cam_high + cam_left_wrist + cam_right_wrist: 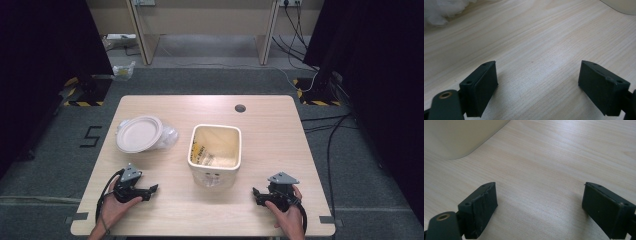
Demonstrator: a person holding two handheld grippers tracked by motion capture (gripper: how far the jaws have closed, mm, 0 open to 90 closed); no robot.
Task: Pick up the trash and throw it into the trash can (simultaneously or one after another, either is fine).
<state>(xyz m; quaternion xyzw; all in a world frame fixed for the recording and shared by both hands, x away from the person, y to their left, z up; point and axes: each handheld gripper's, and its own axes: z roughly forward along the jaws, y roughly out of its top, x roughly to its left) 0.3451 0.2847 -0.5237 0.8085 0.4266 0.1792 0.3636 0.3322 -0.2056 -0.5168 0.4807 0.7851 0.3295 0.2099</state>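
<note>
One wooden table (280, 130) carries one square cream bin (215, 150) near its middle, which serves as landmark. Left of the bin lies one round pale plate (139, 134) resting on a clear plastic bag (169, 136). Two grippers sit nearer the person than the bin: the left gripper (153, 189) to the bin's near left, the right gripper (255, 192) to its near right. Both have jaws spread wide over bare wood, holding nothing, apart from the bin.
</note>
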